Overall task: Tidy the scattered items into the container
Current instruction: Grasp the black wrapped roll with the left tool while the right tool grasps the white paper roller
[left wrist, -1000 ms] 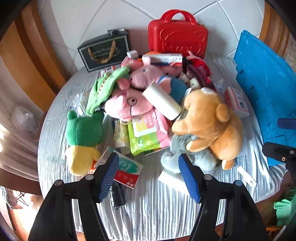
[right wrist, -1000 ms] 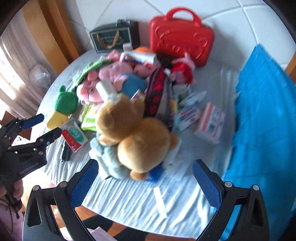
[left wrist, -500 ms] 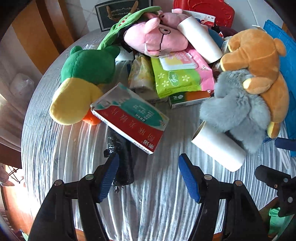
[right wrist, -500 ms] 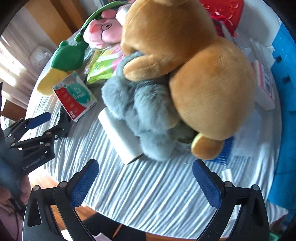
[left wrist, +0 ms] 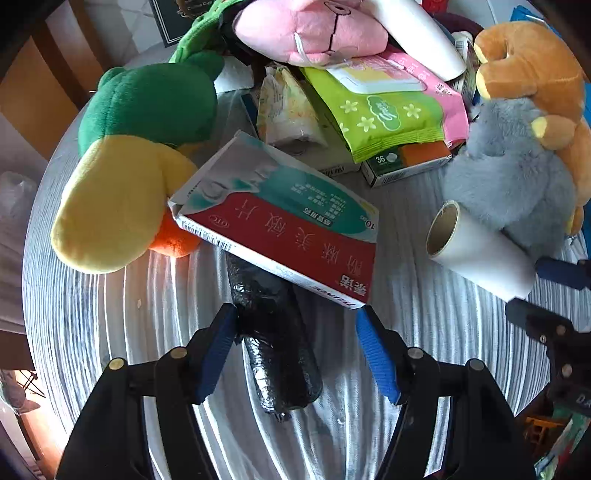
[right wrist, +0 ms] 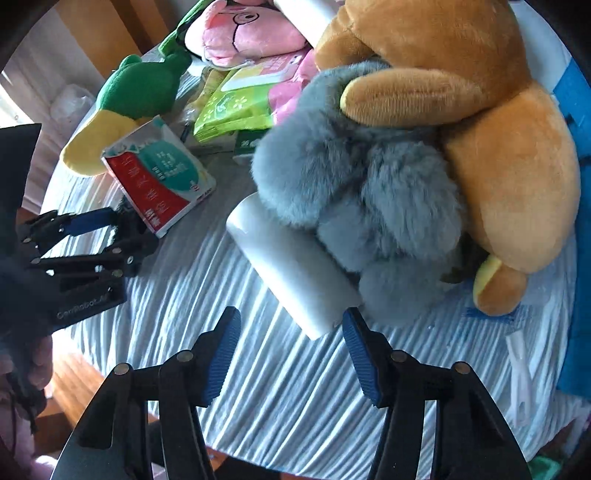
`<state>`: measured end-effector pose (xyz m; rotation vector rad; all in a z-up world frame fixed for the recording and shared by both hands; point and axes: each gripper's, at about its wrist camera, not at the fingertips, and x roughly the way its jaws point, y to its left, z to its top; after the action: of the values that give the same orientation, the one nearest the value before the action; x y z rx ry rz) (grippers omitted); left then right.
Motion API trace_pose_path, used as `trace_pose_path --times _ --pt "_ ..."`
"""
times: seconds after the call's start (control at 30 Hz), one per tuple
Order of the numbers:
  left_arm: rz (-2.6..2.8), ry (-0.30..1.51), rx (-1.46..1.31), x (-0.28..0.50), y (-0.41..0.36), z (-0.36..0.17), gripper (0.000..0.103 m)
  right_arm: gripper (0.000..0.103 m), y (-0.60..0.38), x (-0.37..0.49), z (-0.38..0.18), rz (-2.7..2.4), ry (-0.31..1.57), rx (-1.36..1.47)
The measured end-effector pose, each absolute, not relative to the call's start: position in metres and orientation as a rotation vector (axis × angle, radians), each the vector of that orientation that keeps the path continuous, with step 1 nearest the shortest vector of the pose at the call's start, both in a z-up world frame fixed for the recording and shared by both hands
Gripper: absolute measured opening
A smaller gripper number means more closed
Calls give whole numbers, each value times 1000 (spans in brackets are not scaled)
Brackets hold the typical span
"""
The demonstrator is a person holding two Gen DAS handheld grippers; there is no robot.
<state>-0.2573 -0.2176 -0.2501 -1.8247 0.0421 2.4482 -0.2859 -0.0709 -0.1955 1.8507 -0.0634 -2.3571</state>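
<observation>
A heap of soft toys, packets and boxes covers a round table with a white striped cloth (left wrist: 147, 332). My left gripper (left wrist: 295, 328) points down astride a black wrapped roll (left wrist: 280, 354); its left pad brushes the roll, the right pad stands apart, so it is open. A red and green medicine box (left wrist: 280, 218) lies just beyond. My right gripper (right wrist: 290, 332) is closing, with the near end of a white roll (right wrist: 291, 266) between its fingertips and the pads not pressing on it. The left gripper (right wrist: 92, 225) also shows at the left of the right wrist view.
A grey plush (right wrist: 354, 184) and a brown bear (right wrist: 498, 129) lie against the white roll. A green and yellow plush (left wrist: 129, 155), a pink pig (left wrist: 310, 29) and a green wipes pack (left wrist: 388, 114) sit behind. A blue plastic container (right wrist: 578, 362) lies at the right.
Both grippers have come down close to the table. The left now straddles the black roll. The right has reached the white roll and its jaws have narrowed.
</observation>
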Motion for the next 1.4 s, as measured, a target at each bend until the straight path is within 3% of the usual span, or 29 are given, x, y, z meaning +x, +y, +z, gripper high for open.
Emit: trace_pose_path --times 0.2,0.27,0.33,0.43,0.53,0.6,0.77,0.87,1.1,1.13,1.2,1.4 --pt "2385 31 -1798 -261 -224 -268 58 67 -86 -306 -205 -2465 66 1905" --pt "2391 76 -1779 -260 -223 -270 47 72 -90 -310 -208 -2480 95 1910" --pt "2386 93 -1766 -259 -224 -271 41 75 -92 -314 -211 -2499 96 1919" --pt "2372 80 -1759 -256 -228 -274 40 74 -93 -317 -216 -2525 99 1938" --pt "2355 69 -1761 -252 -231 -277 40 54 -95 -316 -216 -2498 83 2002" --pt "2314 69 -1751 -248 -233 -279 40 48 -95 -310 -216 -2432 -40 2029" --pt "2295 73 -1746 -244 -236 -283 35 50 -106 -293 -212 -2355 -217 1970" --pt "2307 73 -1753 -248 -241 -287 33 66 -101 -297 -207 -2442 -225 1944" --pt "2299 81 -1749 -249 -246 -294 33 66 -105 -313 -223 -2457 -295 1950" --pt "2298 77 -1747 -249 -248 -295 33 64 -107 -315 -227 -2458 -297 1955" --pt "2312 79 -1743 -244 -253 -296 32 49 -110 -317 -235 -2463 -320 1974" --pt "2275 70 -1756 -214 -279 -300 32 46 -113 -288 -245 -2408 -347 2091"
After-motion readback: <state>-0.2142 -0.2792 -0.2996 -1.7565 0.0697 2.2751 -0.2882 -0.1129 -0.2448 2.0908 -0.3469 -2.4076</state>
